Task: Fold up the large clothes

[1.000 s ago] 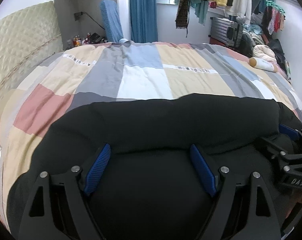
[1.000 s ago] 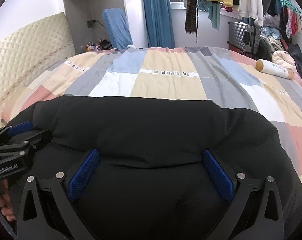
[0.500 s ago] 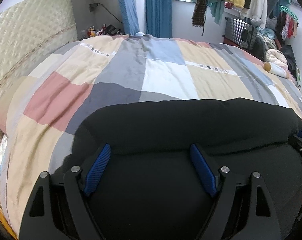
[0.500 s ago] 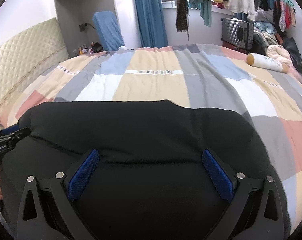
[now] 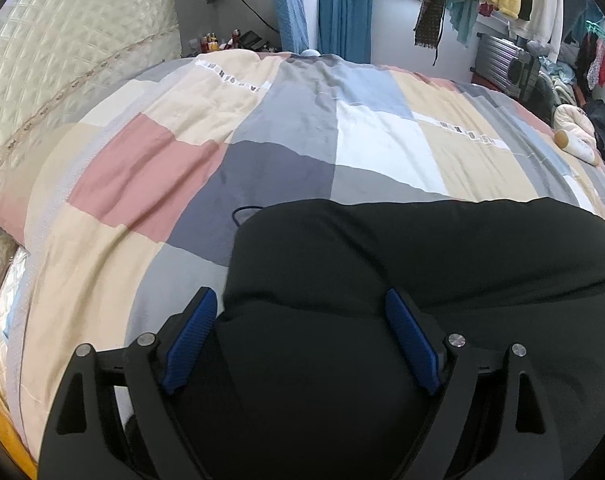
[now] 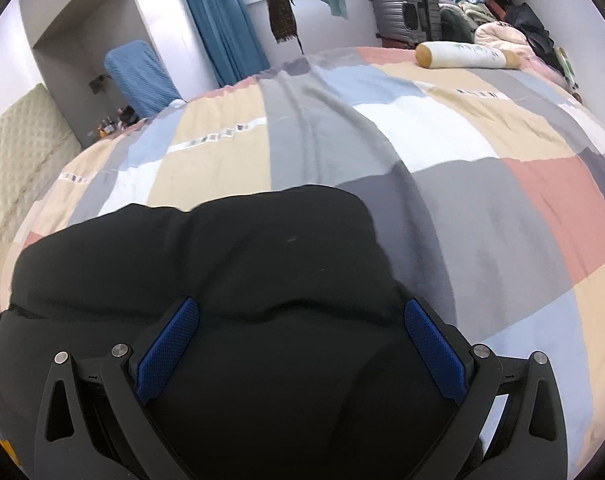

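**Folding black garment on bed, both tools spread**

Working a big black garment point(image 5: 402, 264) lying on the patchwork quilt point(image 5: 286, 128) at the near edge of the bed. It looks already doubled over: thick rounded far edge, puffy bulk.

- Left tool point(image 5: 302, 340): fingers point(image 5: 188, 342) wide apart, nothing pinched. It sits over the garment's left end; the left pad is out over quilt, the right pad over black fabric.
- Right tool point(image 6: 302, 350): fingers point(image 6: 432, 350) also wide apart, nothing pinched. It sits over the garment's right end, with quilt just past the right pad.
- We can't tell whether either tool presses on the cloth or hovers above it.

Handling, our read:
- Soft, thick, likely padded. It will sag and spring back rather than hold a crease.
- Surface looks smooth, so a shallow pinch may slip. Take a deep bite through all layers.
- Probably bulky rather than heavy. Fragility is not a concern.
- Best holds: the two outer ends near the folded edge, one per tool, so that layers stay stacked when lifted.

Risk: grabbing only the top layer opens the fold. A thin dark cord point(image 5: 242, 213) pokes out at the far left corner and could snag. A bolster point(image 6: 466, 56) lies well clear at the far side.
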Demonstrator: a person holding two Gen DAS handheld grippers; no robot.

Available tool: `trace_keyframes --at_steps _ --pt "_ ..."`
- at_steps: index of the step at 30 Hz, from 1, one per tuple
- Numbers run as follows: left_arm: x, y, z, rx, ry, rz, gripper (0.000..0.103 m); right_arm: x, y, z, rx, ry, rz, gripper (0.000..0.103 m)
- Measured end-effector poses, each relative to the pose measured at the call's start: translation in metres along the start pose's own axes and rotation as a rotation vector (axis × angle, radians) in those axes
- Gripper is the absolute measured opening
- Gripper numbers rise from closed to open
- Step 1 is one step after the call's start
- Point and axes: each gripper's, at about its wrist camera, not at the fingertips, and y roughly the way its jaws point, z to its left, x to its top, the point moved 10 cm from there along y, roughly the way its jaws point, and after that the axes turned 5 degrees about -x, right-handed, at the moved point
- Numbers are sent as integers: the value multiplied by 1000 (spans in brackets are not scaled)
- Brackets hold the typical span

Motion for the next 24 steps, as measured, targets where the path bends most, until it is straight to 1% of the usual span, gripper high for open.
trace_keyframes --at_steps 3,7,10,12,15,18,19,21,22,23,24 --pt "1 -3 1 -25 -13 -11 87 -2 -2 -9 -25 17 3 102" --pt "1 -9 0 -3 9 -17 88 -6 -8 -10 -43 6 1 102" --pt "0 -8 3 -21 -12 -6 88 -5 -9 -11 -41 11 -4 102" --pt "-1 -8 7 -42 -36 6 90 -6 -7 -12 -20 28 8 102" --pt "-2 -6 18 -63 -103 24 96 -7 -1 -16 63 95 46 103" --pt "-4 1 24 -112 -167 52 97 -9 4 -12 145 133 91 102" --pt "-5 2 24 -123 -178 56 96 -9 5 -9 169 133 98 100" --pt "-5 4 23 -141 -186 62 93 -7 3 0 190 112 94 83" --pt "-5 4 22 -146 -184 60 88 -6 1 5 195 94 91 78" --pt "-4 3 20 -147 -179 58 85 -4 -2 11 196 71 83 67" --pt "-3 2 18 -150 -171 53 75 -2 -4 15 197 53 74 51"
